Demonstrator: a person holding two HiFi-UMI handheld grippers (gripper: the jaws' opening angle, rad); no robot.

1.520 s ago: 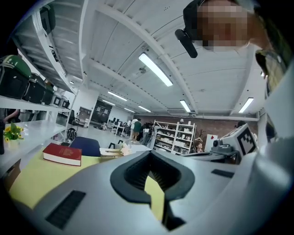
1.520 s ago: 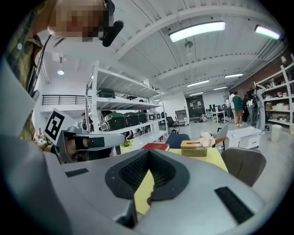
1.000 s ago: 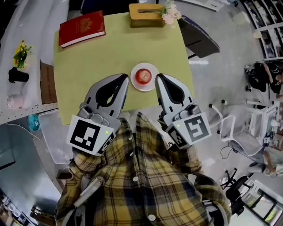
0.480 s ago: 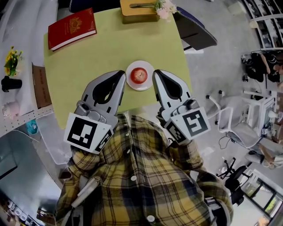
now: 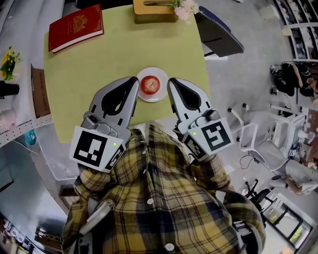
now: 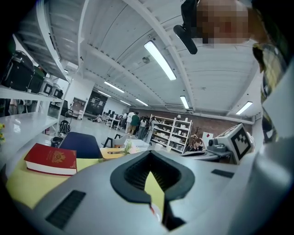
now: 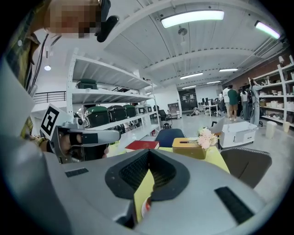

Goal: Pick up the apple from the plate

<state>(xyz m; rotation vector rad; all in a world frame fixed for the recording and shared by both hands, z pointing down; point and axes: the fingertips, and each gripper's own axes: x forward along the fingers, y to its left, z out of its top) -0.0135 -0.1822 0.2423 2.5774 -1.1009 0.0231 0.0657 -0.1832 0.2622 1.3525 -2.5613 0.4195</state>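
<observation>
As far as the head view shows, the task is barely begun. The small round red apple (image 5: 150,84) sits untouched on the little white round plate (image 5: 140,95), just above frame centre and near the lower edge of the yellow-green square table (image 5: 99,64). The grey hand-held left gripper (image 5: 133,81) lies at the plate's left w/ its tip just beside the rim. The matching grey right gripper (image 5: 172,82) flanks the plate on the right, also just beside the rim. Neither seems to touch the apple. A red hardback book (image 5: 75,27) lies at the table's upper left and a tan wooden tissue box (image 5: 149,7) at its top edge, both well apart from the plate.

Left gripper view: the jaws are together at the tip, mid-frame, w/ nothing held. The black ribbed pads frame an opening that shows only table. At bottom centre there is a sliver of red and white, prob. apple and plate, lying below the gripper and not in it. The book is at lower left.

Right gripper view: much the same. The jaws are closed on nothing, and a red-and-white sliver sits low in the opening at bottom centre. The tissue box is right of centre and the left gripper is at mid-left.

By my reading, only the approach is done. Everything else is left: open one gripper, bring its jaws round the apple, close, then lift it clear of the plate. Since both sets of jaws are closed, opening has to come first.
</observation>
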